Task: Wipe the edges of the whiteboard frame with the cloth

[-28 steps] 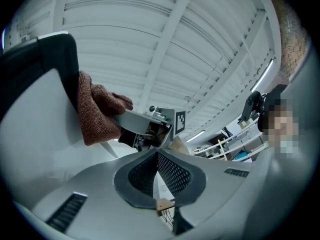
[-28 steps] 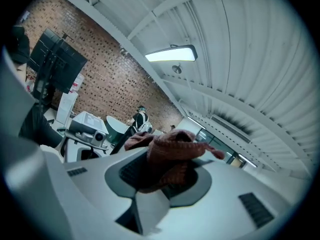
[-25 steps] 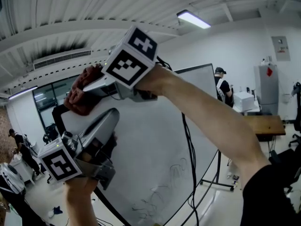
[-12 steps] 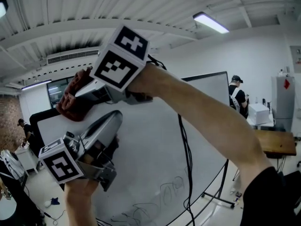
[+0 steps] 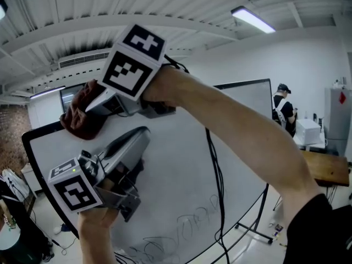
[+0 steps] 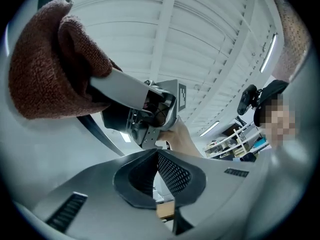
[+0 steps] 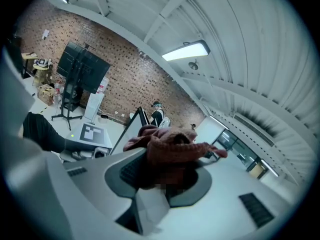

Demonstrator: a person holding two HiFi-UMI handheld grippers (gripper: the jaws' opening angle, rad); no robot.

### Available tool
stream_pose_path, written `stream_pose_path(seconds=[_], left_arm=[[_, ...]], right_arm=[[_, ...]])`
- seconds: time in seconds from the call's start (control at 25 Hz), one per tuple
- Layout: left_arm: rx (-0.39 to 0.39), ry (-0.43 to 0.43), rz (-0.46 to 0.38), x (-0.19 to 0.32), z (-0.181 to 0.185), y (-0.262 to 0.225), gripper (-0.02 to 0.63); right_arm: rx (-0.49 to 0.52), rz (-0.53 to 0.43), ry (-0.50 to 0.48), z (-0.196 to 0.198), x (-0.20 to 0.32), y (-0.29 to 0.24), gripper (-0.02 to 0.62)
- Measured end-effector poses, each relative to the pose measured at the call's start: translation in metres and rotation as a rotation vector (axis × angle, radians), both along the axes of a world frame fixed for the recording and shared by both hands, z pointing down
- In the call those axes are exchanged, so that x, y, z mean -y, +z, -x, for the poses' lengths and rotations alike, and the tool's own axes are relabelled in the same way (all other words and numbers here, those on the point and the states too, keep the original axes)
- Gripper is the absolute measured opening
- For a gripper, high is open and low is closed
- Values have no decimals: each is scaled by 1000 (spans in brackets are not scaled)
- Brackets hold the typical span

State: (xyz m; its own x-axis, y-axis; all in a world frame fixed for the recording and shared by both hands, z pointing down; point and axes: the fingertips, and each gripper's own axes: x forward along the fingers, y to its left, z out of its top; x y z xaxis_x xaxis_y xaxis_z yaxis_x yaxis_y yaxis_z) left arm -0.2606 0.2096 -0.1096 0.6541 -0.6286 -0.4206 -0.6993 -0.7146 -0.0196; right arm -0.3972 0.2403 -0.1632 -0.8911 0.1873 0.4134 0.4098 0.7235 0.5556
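Your right gripper (image 5: 91,110) is up at the whiteboard's top edge, close to its upper-left corner, and its fingers are pinching the reddish-brown terry cloth (image 5: 78,120). The right gripper view confirms it: the cloth (image 7: 170,151) is bunched between the two grey jaws and spills over both pads. From the left gripper view the wad (image 6: 45,64) bulges round the jaw tips against the thin black frame (image 5: 242,83) of the big white whiteboard (image 5: 181,164).

Your left gripper (image 5: 142,133) sits just below the right one, in front of the board's white face, pointing up and to the right. Its dark ribbed pads (image 6: 172,171) are pressed together at the tips with nothing between them. Whether it touches the board, I cannot tell.

A black cable (image 5: 218,180) hangs from your right forearm across the board. Faint scribbles show near the board's bottom edge. Off past the right edge, a person in a cap (image 5: 285,110) stands beside a brown wooden table (image 5: 324,169).
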Motion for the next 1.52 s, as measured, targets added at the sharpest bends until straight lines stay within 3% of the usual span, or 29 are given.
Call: stream_pose_path(seconds=[0.52, 0.76, 1.04, 1.28, 1.52], left_arm=[[17, 125, -7, 10, 4, 8, 2], [36, 204, -17, 21, -32, 10, 2], [46, 268, -3, 32, -43, 19, 2], [65, 259, 16, 81, -103, 31, 2], [79, 231, 13, 114, -97, 30, 2]], right_arm=[[-55, 104, 60, -5, 23, -1, 129], [-73, 148, 130, -45, 57, 0, 129], [-47, 84, 186, -57, 75, -3, 129], [-60, 114, 182, -118, 125, 7, 129], [-71, 139, 164, -111, 154, 7, 129]])
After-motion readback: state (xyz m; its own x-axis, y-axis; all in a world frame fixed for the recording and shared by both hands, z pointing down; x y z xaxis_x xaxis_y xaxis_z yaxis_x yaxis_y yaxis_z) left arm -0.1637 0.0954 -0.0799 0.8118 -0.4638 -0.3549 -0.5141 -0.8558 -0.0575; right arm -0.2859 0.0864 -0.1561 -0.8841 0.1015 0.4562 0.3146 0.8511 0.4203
